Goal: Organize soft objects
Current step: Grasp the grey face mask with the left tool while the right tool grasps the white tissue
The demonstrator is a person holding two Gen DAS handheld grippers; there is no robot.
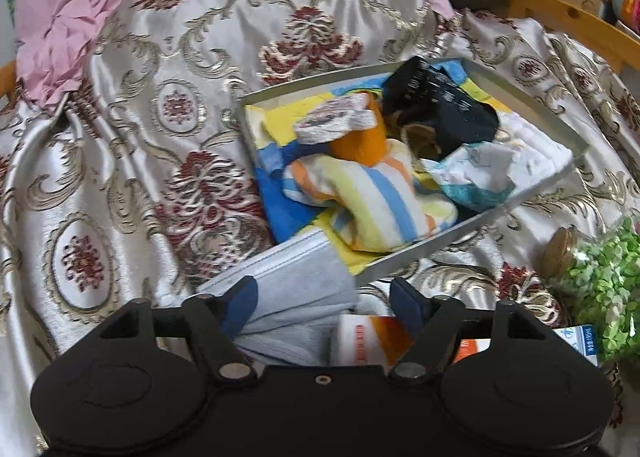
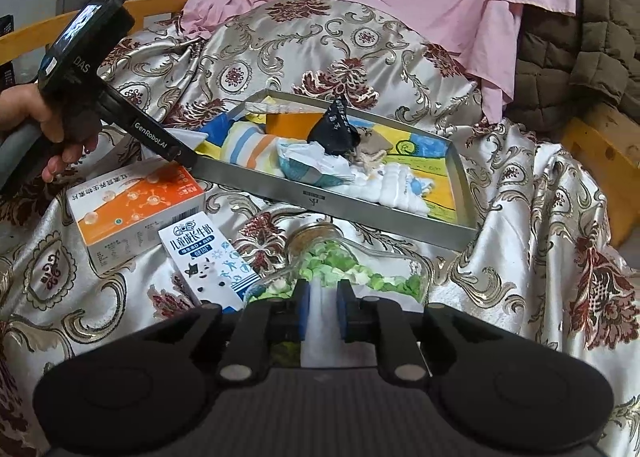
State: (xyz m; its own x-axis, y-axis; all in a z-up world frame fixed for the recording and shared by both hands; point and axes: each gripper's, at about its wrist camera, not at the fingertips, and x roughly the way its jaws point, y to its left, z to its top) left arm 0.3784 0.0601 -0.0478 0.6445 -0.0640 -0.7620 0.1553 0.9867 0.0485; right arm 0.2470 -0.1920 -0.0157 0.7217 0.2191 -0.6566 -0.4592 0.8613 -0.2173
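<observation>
While low, left gripper (image 1: 324,299) agape.

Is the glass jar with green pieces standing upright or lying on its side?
On its side. The jar lies across the bedspread, its cork lid facing sideways toward the tray, green pieces spread along its length.

Left claw (image 1: 324,293) spread wide over a grey cloth (image 1: 296,281); metal tray (image 1: 404,257) beyond holds a striped towel (image 1: 376,201)

The left wrist view looks down from close above the tray's (image 1: 404,253) near corner. The right wrist view faces the same tray (image 2: 332,197) from farther back, low over the bed (image 2: 520,185). Both share tray and bedspread.
</observation>
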